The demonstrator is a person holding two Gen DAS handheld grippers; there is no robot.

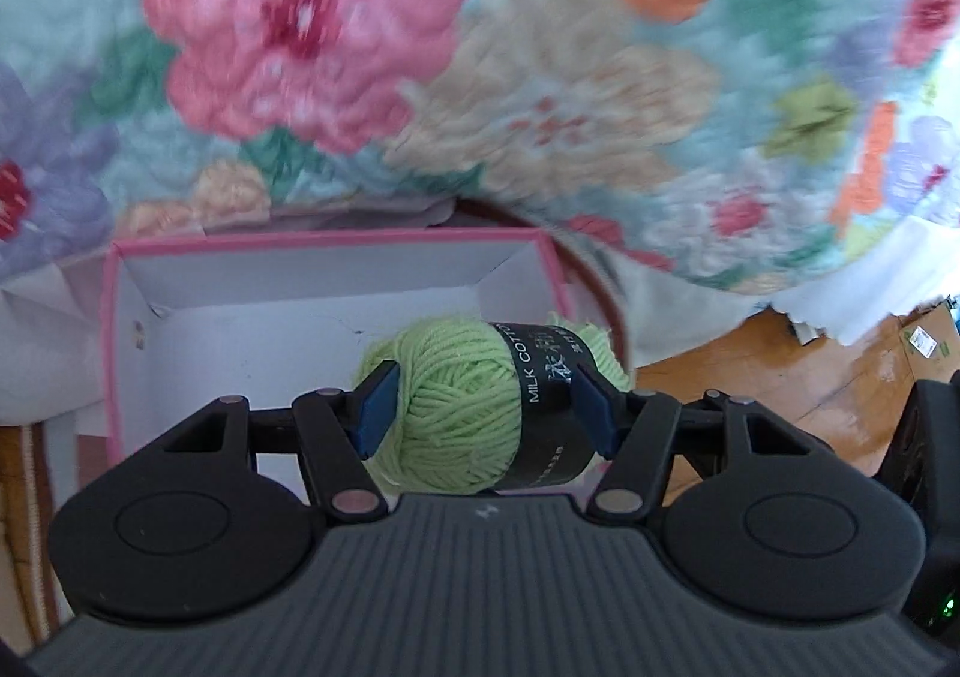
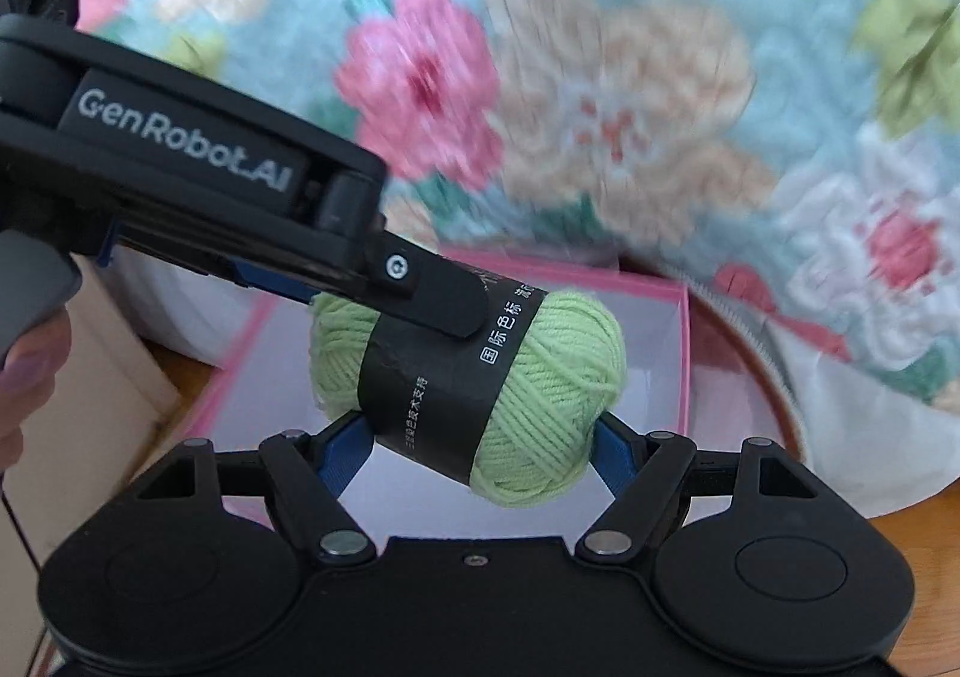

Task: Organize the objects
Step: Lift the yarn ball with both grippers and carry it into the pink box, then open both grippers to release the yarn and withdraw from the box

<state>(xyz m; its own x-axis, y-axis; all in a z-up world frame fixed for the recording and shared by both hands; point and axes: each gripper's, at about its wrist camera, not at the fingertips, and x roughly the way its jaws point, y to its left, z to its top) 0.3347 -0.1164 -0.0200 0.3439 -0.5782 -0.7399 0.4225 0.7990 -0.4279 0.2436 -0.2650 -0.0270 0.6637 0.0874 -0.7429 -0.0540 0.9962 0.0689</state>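
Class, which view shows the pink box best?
The left wrist view: the box shows its pink rim, white walls and floor, with the yarn covering only one corner. In the right wrist view, yarn and both grippers hide much of its inside.

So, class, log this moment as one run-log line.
left claw: shut on yarn ball | right claw: open around it | pink box: below

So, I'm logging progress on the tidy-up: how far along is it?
Done: nothing visibly stored yet; the visible part of the pink box is bare. In hand: the green yarn ball is gripped by the left gripper over the box, with the right gripper around it too. Left: releasing it inside.
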